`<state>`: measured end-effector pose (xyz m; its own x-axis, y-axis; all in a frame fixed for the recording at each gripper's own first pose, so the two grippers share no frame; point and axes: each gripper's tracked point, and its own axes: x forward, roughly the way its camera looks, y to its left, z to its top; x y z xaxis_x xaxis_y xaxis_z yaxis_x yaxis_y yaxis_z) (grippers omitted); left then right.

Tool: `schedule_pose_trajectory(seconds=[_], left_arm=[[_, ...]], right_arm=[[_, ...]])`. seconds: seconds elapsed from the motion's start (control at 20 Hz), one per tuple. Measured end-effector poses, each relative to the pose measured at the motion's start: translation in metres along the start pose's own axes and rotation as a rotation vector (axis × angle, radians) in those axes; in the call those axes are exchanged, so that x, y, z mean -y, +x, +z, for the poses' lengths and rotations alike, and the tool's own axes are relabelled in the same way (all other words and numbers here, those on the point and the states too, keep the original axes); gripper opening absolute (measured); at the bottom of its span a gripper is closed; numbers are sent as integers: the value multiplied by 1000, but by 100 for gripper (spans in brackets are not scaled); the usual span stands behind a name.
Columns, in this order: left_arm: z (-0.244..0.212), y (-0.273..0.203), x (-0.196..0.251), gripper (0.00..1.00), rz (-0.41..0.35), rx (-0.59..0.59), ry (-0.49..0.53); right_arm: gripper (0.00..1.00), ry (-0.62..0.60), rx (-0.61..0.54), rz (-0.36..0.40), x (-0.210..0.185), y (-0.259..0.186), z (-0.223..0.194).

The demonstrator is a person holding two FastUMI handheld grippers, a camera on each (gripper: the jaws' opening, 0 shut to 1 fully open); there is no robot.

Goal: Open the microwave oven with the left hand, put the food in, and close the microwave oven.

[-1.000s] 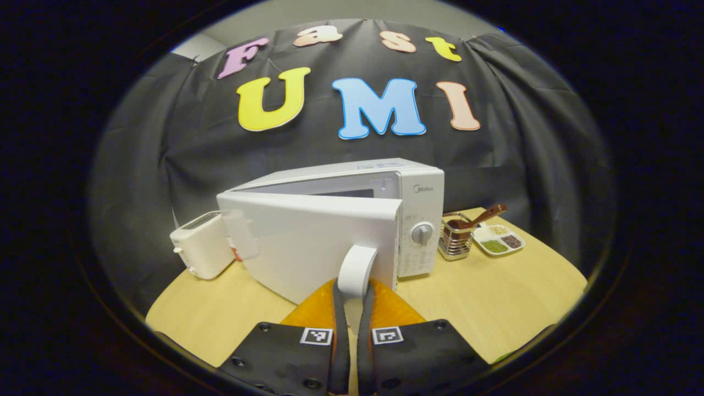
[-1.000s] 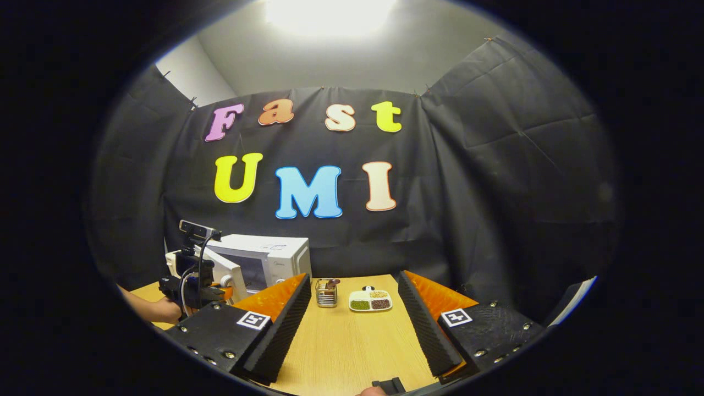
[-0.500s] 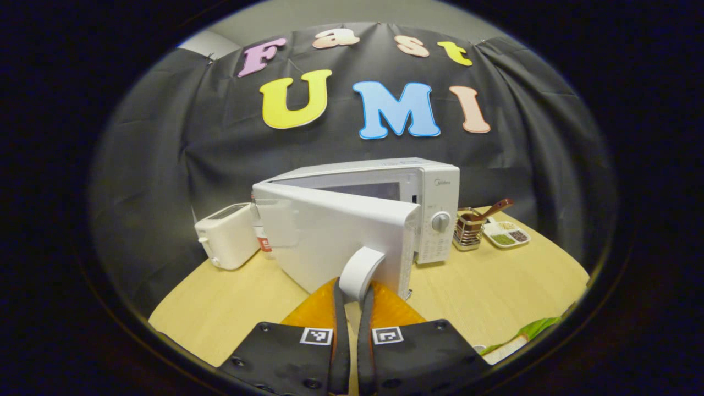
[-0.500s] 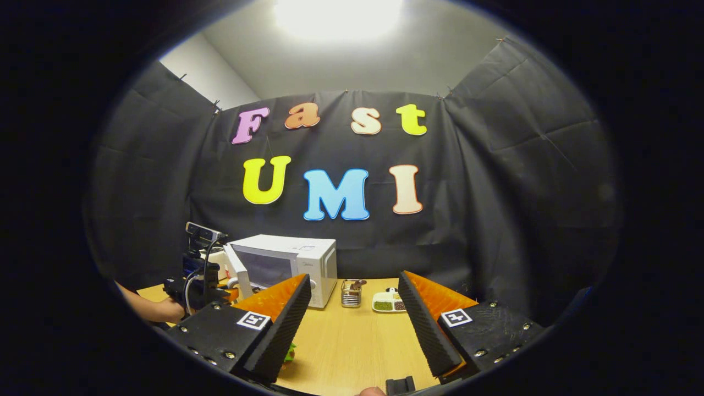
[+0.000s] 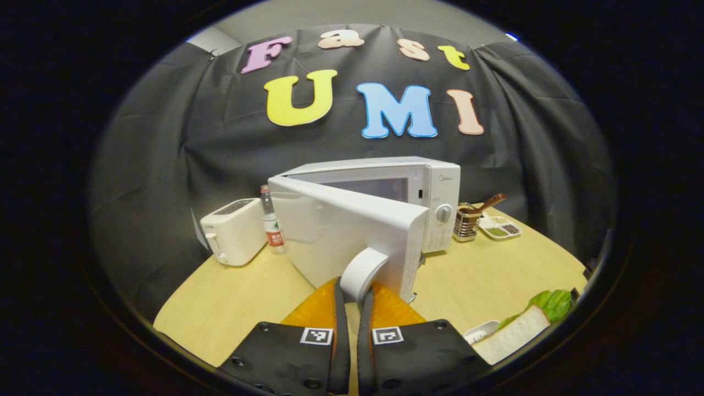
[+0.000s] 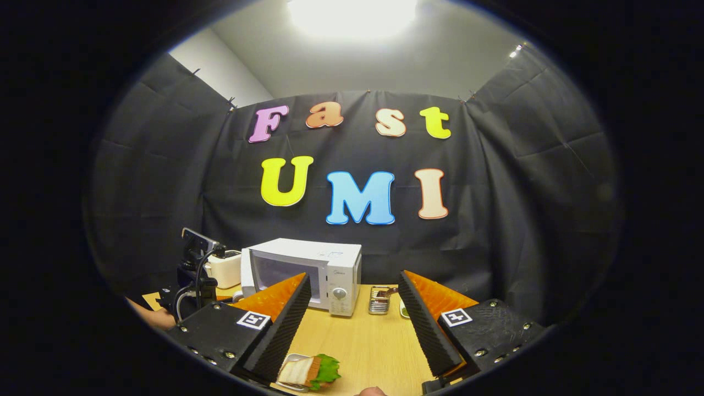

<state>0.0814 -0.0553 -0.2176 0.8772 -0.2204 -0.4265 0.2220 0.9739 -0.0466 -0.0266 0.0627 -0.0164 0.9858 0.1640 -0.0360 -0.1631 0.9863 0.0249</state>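
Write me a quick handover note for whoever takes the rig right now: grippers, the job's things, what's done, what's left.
Left gripper: shut on the door handle; microwave door swung partly open.
Right gripper: open, empty, above the table.
Food: sandwich with lettuce on a small dish, on the table below the right gripper, not yet picked up.
Left: open the door fully, load the sandwich, close the door.

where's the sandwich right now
The sandwich lies low in the right gripper view, on the table before the microwave, near the open right gripper.
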Motion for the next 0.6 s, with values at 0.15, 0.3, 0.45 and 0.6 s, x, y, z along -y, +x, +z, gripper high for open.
schedule_pose_trajectory(seconds=[0.15, 0.3, 0.45, 0.6], left_arm=[[-7, -12, -22, 12, -10, -2, 2], [-12, -21, -42, 12, -14, -2, -3], [-16, -30, -69, 12, 5, 3, -13], [-22, -35, -93, 12, 12, 9, -19]], right_arm=[[97, -5, 1, 10, -23, 5, -1], [97, 11, -8, 5, -42, 10, -3], [97, -4, -7, -5, -58, 14, -4], [97, -4, -8, -17, -71, 23, -6]])
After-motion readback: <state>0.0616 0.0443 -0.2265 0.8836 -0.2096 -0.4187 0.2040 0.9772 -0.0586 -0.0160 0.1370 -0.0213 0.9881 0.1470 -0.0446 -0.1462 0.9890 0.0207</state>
